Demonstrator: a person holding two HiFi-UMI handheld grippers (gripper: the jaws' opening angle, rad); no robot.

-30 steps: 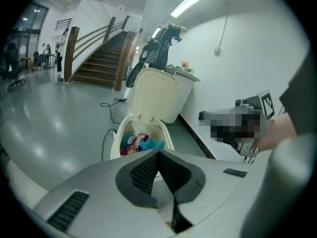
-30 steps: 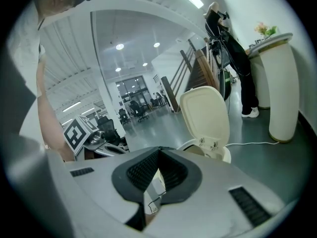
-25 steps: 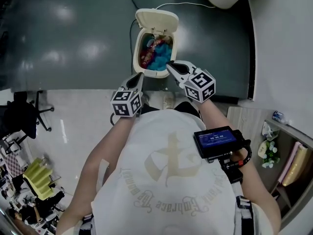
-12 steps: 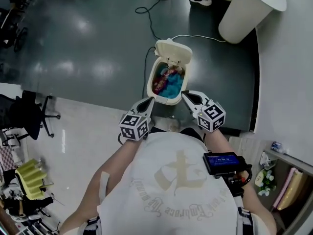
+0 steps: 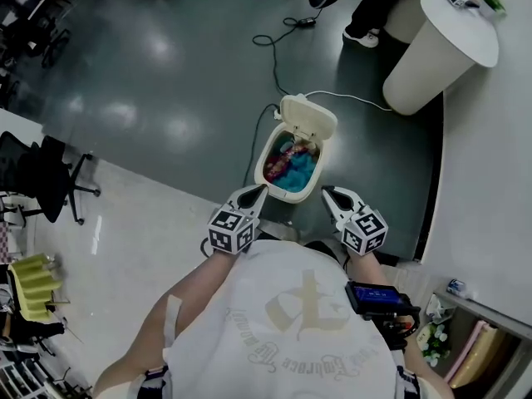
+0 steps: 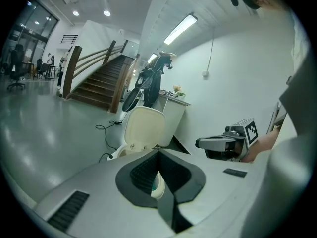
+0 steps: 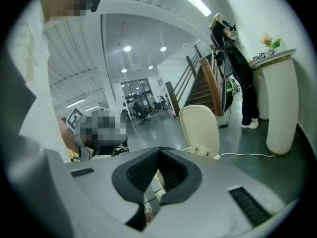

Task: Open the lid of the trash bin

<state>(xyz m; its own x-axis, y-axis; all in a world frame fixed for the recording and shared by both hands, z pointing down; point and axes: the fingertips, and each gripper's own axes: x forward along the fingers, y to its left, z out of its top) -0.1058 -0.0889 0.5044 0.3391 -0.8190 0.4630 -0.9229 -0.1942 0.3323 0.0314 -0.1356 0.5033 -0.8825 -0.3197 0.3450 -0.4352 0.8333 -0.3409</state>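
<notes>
— Where's the bin (image 5: 283, 177)?
— Just ahead of the left gripper (image 5: 257, 190) and right gripper (image 5: 329, 193), lid (image 5: 309, 116) up. Both are closed, empty. Lid looks light and stiff; grab its free edge.

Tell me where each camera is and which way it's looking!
Head view: sits on the person's head and looks steeply down at the open trash bin; it shows the shirt, both arms, the left gripper and the right gripper.
Left gripper view: rides on the left gripper and looks along its shut jaws at the raised lid; the right gripper shows at the right.
Right gripper view: rides on the right gripper and looks along its shut jaws at the lid.
Shared: all three views see the lid standing up.
</notes>
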